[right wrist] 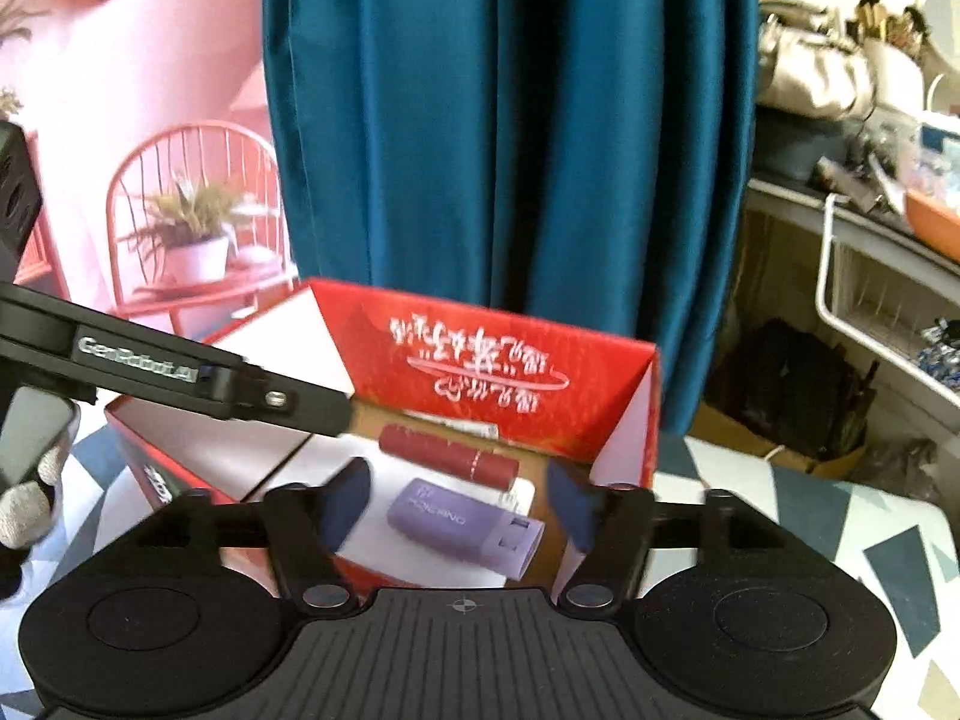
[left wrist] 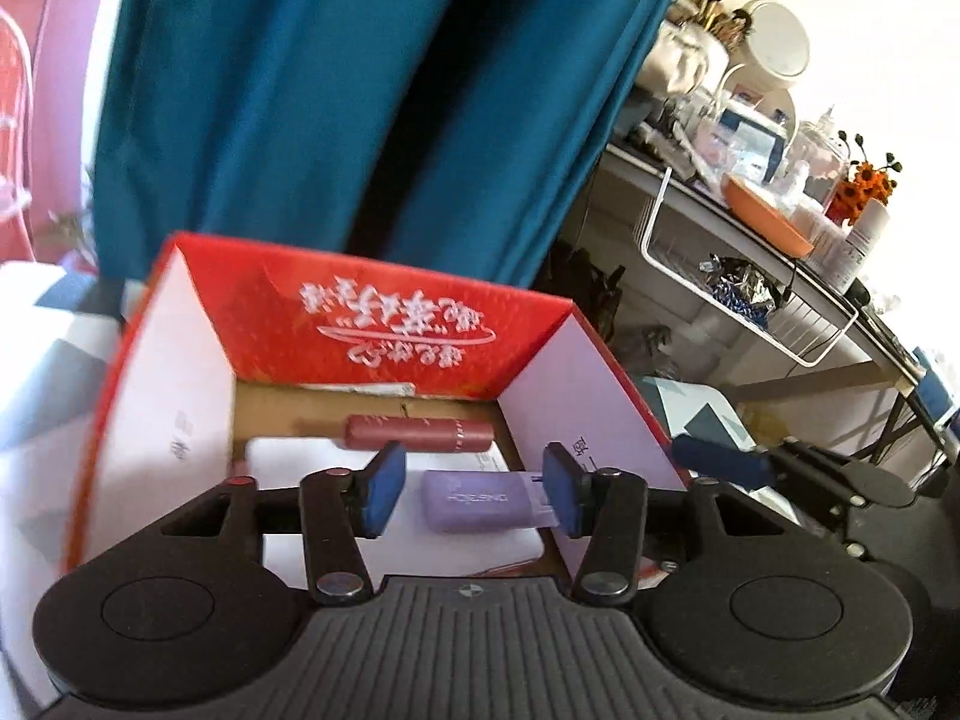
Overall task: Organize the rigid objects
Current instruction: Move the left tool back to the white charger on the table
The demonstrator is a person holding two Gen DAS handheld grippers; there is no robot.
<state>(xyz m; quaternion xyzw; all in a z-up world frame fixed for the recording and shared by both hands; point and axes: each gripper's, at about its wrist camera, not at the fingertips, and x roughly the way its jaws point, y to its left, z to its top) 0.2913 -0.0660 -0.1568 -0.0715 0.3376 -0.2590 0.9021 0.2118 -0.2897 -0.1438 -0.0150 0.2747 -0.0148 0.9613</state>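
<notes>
A: Inside the open red cardboard box with white inner flaps (left wrist: 384, 306) (right wrist: 498, 348), what do you make out?

B: A purple rounded plastic case with pale lettering (left wrist: 474, 501) (right wrist: 456, 519) lies flat on a white sheet on the box floor. Behind it, nearer the red back wall, a dark red cylindrical tube (left wrist: 420, 433) (right wrist: 450, 457) lies on its side. The two are close but apart.

A: And the left tool (left wrist: 474, 489)?

B: Released. Its blue-padded fingers (left wrist: 384, 495) stand spread over the box opening, and the purple case shows in the gap between them, nearer the right-hand pad. I cannot tell whether that pad touches it. Nothing is gripped.

A: The right tool (right wrist: 459, 504)?

B: Also released, fingers wide, hanging over the near edge of the box with the purple case seen between them, touching neither. From the right wrist view the left tool's black arm reaches in from the left across the box's white flap, and a gloved hand (right wrist: 27, 498) shows at the left edge.

A: What is around the box?

B: It sits on a surface covered in a white, grey and teal geometric pattern (right wrist: 840, 534). A teal curtain (left wrist: 336, 90) (right wrist: 510, 120) hangs straight behind it. To the right stands a cluttered grey desk (left wrist: 750, 222) with a white wire basket (left wrist: 744, 294) under it.
</notes>
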